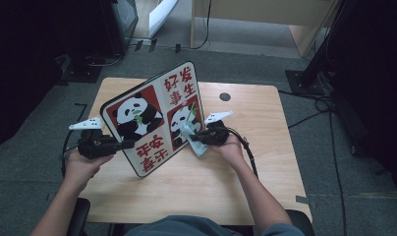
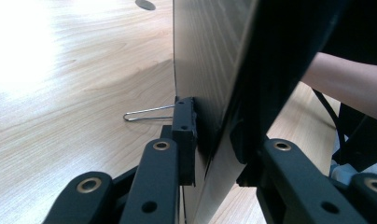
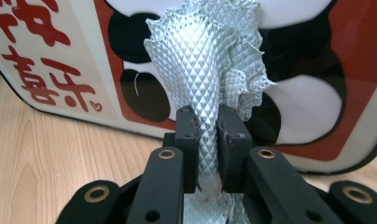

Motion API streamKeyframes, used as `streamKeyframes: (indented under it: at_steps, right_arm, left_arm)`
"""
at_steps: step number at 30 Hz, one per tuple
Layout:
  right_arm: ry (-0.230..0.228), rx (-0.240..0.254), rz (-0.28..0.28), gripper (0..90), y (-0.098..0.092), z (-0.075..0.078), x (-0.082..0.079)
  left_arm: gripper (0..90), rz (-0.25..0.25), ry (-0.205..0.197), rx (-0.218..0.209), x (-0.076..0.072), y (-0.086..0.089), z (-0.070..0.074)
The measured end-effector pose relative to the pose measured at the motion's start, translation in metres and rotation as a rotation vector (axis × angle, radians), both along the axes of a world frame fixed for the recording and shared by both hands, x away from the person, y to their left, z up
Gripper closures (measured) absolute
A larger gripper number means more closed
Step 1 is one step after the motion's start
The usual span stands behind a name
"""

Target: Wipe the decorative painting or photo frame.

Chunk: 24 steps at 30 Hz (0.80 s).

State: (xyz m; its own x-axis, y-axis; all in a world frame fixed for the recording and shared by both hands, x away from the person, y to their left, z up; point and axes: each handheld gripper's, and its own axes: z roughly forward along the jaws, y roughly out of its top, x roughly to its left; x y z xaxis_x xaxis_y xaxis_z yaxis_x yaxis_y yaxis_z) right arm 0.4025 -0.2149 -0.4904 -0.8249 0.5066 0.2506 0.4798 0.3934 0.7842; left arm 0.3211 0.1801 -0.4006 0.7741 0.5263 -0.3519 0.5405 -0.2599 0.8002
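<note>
Cloth, soft and limp, bunched between clamped right gripper fingers; left gripper pinched stiff panda board edge.

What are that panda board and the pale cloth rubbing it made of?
The panda board looks like a rigid panel with a glossy printed face: it catches light and stands stiffly on edge. Its back has a wood-grain look; whether wood or laminate is unclear. The cloth seems a woven microfibre-type fabric, pale grey-green with a slight sheen and a raised diamond texture, its edges frilled.
</note>
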Motion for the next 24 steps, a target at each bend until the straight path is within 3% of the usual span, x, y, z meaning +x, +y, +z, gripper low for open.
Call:
streamKeyframes:
  at_steps: [5, 9, 11, 16, 24]
  right_arm:
    - [0.030, 0.017, 0.002, 81.4, -0.001, 0.000, -0.001]
    - [0.002, 0.052, 0.001, 81.4, -0.004, 0.013, -0.004]
    - [-0.023, 0.061, 0.001, 81.4, -0.004, 0.023, -0.005]
    - [-0.068, 0.106, -0.002, 81.4, 0.000, 0.053, -0.004]
    - [-0.152, 0.100, 0.036, 81.4, 0.018, 0.107, 0.005]
  left_arm:
    - [73.4, 0.001, -0.007, -0.006, -0.001, 0.001, 0.000]
    - [69.1, 0.006, -0.004, -0.017, -0.001, 0.002, 0.000]
    - [63.9, 0.015, 0.002, -0.001, -0.001, 0.002, 0.000]
    - [57.4, 0.028, 0.002, -0.018, -0.002, 0.004, 0.000]
    - [52.5, 0.036, 0.002, -0.020, -0.004, 0.003, 0.000]
